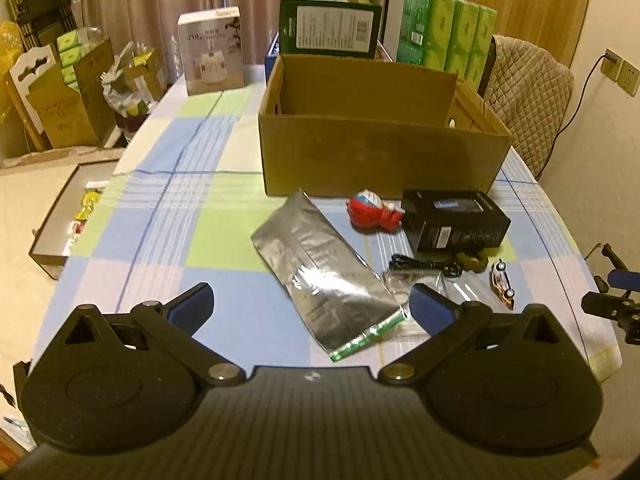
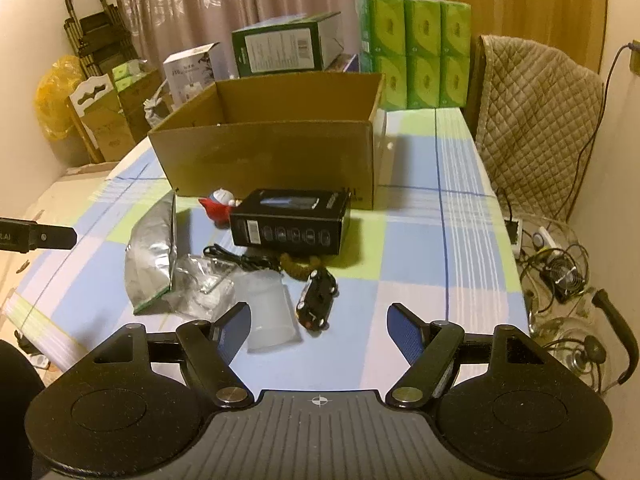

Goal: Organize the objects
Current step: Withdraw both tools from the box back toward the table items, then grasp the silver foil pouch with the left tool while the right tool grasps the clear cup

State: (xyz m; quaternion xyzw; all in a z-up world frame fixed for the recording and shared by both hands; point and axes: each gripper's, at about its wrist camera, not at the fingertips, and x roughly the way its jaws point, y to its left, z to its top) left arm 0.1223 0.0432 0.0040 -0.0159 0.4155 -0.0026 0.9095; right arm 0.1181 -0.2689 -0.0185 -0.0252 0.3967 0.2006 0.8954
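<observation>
Loose items lie on the checked tablecloth in front of an open cardboard box (image 1: 380, 152) (image 2: 272, 156). They are a silver foil bag (image 1: 320, 272) (image 2: 150, 256), a red toy figure (image 1: 374, 212) (image 2: 218, 204), a black product box (image 1: 456, 220) (image 2: 292, 220), a black cable (image 1: 420, 264), an olive hair tie (image 1: 474, 259), crumpled clear plastic (image 2: 272, 312) and a small toy car (image 1: 503, 285) (image 2: 318, 300). My left gripper (image 1: 312, 308) hovers open over the near end of the foil bag. My right gripper (image 2: 322, 328) is open just short of the toy car, holding nothing.
Green tissue packs (image 2: 416, 56), a green carton (image 1: 330, 24) and a white carton (image 1: 212, 52) stand behind the cardboard box. A quilted chair (image 2: 536, 120) is at the right. Cables and a fan (image 2: 564, 276) lie on the floor right; boxes and a tray (image 1: 64, 220) lie left.
</observation>
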